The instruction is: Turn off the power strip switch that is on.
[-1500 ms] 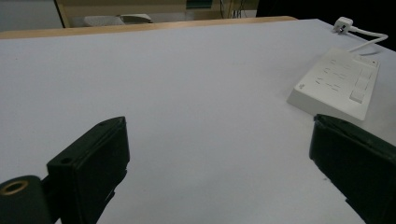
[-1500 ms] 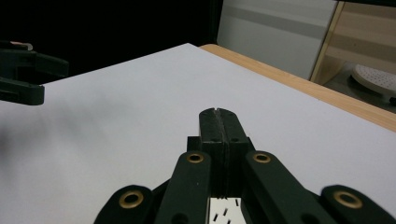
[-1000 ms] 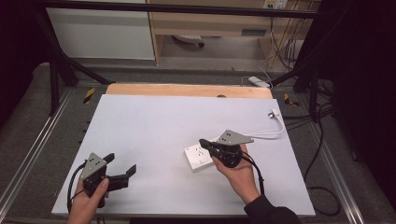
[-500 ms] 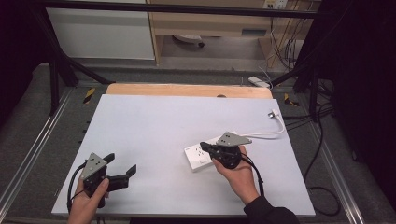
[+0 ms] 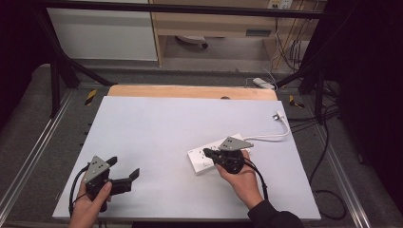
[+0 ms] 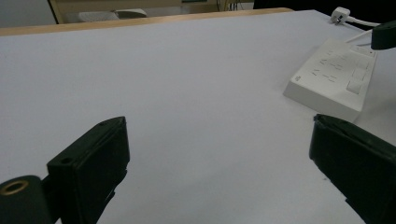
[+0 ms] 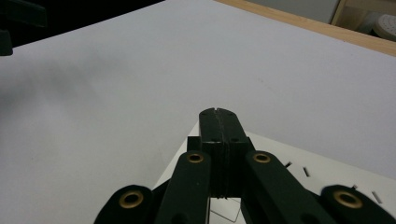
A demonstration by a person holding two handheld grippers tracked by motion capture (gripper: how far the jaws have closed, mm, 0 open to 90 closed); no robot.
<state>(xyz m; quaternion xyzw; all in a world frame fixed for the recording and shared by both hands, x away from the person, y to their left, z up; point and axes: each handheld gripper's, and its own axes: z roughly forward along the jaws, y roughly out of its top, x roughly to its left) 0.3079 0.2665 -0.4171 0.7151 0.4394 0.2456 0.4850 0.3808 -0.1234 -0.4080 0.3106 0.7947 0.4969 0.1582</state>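
Note:
A white power strip (image 5: 198, 162) lies flat on the white table, right of the middle; in the left gripper view the strip (image 6: 334, 77) sits at the upper right. Its white cable runs to a plug (image 5: 277, 115) near the table's right edge. My right gripper (image 5: 207, 153) is shut with nothing between its jaws, and its tips hang over the strip's left end. The right gripper view shows those closed tips (image 7: 218, 115) above the strip's corner (image 7: 327, 179); I cannot tell whether they touch it. My left gripper (image 5: 123, 167) stands open over bare table at the front left, jaws wide apart (image 6: 219, 154).
The white table top (image 5: 180, 123) has a wooden strip (image 5: 190, 91) along its far edge. Black frame posts and loose cables (image 5: 328, 156) stand off the right side. A metal rail (image 5: 28, 161) runs along the left.

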